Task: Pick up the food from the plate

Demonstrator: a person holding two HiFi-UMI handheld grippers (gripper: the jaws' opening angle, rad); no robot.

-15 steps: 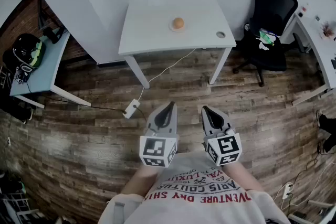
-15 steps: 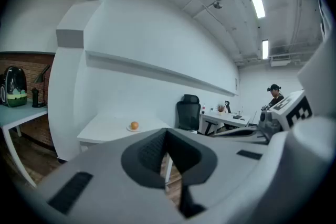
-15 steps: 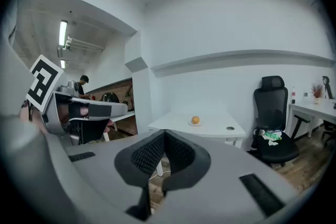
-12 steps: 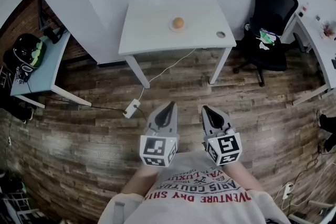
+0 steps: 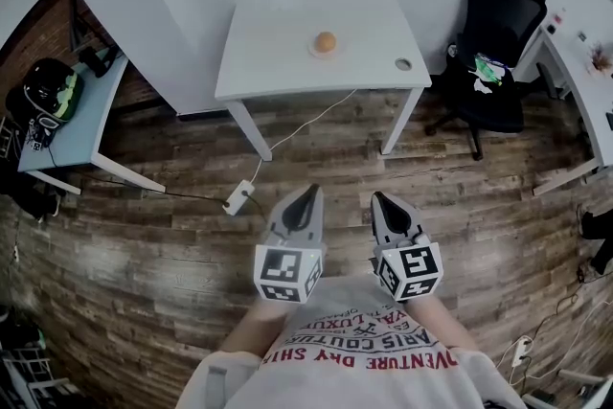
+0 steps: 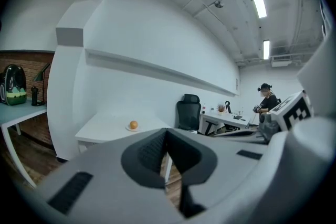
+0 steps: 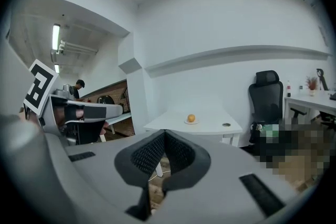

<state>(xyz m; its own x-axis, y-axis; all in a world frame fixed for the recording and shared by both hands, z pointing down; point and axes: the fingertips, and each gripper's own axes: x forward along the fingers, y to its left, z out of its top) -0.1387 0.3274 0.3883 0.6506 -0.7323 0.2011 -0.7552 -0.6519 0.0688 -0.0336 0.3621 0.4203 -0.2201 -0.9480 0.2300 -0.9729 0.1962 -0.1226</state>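
A small orange round food (image 5: 326,41) sits on a white plate (image 5: 315,50) on a white table (image 5: 278,53), far ahead across the wooden floor. It also shows as an orange food (image 6: 133,124) in the left gripper view and as the orange food (image 7: 191,118) in the right gripper view. My left gripper (image 5: 307,193) and right gripper (image 5: 378,199) are held close to my chest, side by side, both far from the table. Each has its jaws shut with nothing between them.
A black office chair (image 5: 496,24) stands right of the table. A white power strip (image 5: 238,197) with a cable lies on the floor ahead of me. A grey desk (image 5: 67,134) with a helmet is at the left; another desk (image 5: 580,72) at the right.
The right gripper has shifted very slightly right and down. Otherwise nothing has visibly moved.
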